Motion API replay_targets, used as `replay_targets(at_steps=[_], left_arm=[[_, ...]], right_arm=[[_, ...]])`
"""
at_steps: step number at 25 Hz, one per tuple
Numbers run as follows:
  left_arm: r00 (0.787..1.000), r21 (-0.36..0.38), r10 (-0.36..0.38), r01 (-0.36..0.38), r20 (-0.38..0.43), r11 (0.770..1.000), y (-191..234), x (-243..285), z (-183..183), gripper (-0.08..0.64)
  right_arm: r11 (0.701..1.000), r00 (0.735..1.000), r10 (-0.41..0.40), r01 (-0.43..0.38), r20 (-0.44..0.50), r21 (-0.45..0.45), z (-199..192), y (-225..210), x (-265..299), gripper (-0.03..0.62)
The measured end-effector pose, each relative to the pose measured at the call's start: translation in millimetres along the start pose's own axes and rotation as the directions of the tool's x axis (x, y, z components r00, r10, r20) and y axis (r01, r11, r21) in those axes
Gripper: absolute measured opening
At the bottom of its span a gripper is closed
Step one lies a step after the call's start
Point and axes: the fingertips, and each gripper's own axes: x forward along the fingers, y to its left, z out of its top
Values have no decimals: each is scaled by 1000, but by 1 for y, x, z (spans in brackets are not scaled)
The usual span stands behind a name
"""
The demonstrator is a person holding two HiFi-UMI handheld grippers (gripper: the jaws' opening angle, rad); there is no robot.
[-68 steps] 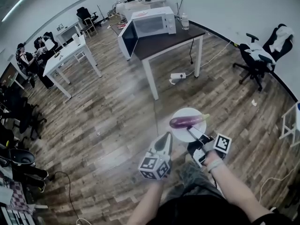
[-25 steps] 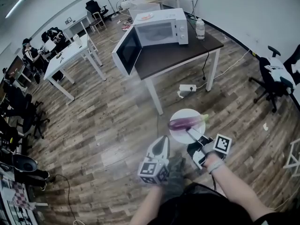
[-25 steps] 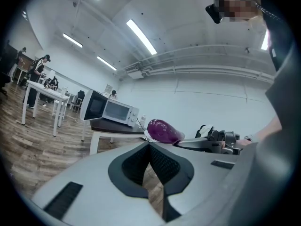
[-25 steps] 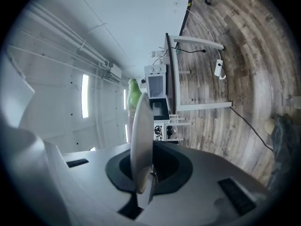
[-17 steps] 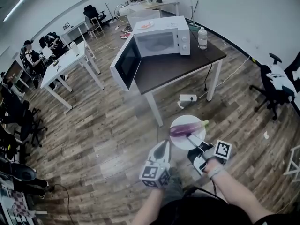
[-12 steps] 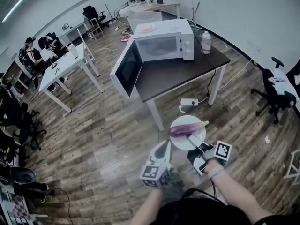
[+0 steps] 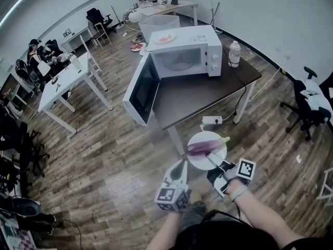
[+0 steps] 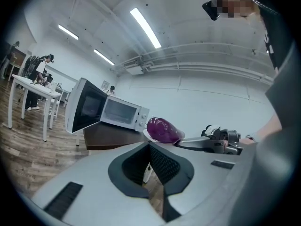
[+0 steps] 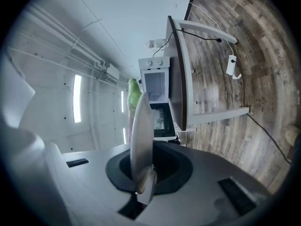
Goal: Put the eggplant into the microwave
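Observation:
A purple eggplant (image 7: pixel 204 147) with a green stem lies on a white plate (image 7: pixel 195 159). My right gripper (image 7: pixel 214 162) is shut on the plate's near rim and carries it level above the wooden floor. In the right gripper view the plate (image 9: pixel 142 131) stands edge-on between the jaws, with the eggplant's green stem (image 9: pixel 135 95) behind it. My left gripper (image 7: pixel 180 165) is shut and empty, just left of the plate. The white microwave (image 7: pixel 190 56) stands ahead on a dark table (image 7: pixel 208 95), its door (image 7: pixel 140 90) swung open to the left. From the left gripper view the eggplant (image 8: pixel 162 130) and microwave (image 8: pixel 120 114) show ahead.
A water bottle (image 7: pixel 234 53) stands on the table right of the microwave. A power strip (image 7: pixel 210 120) and cable lie on the floor under the table. An office chair (image 7: pixel 312 108) is at the right, a white table (image 7: pixel 62 79) with seated people at the left.
Both grippers and the plate with the eggplant have moved toward the table. The microwave and its open door now look larger and nearer. The right gripper's hold on the plate is unchanged.

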Motion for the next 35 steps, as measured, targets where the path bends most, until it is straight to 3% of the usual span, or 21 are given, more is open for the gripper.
replay_targets(at_steps=[6, 20, 35], left_arm=[[1000, 0, -12, 12, -2, 1000, 34, 32, 12, 0], [999, -4, -48, 48, -22, 999, 59, 89, 23, 0], [999, 30, 31, -31, -13, 999, 100, 172, 49, 0]], right_arm=[[1000, 1000, 0, 0, 10, 9, 16, -6, 39, 8], [1000, 999, -18, 17, 50, 13, 62, -15, 85, 8], [1000, 999, -20, 20, -26, 18, 142, -22, 160, 8]])
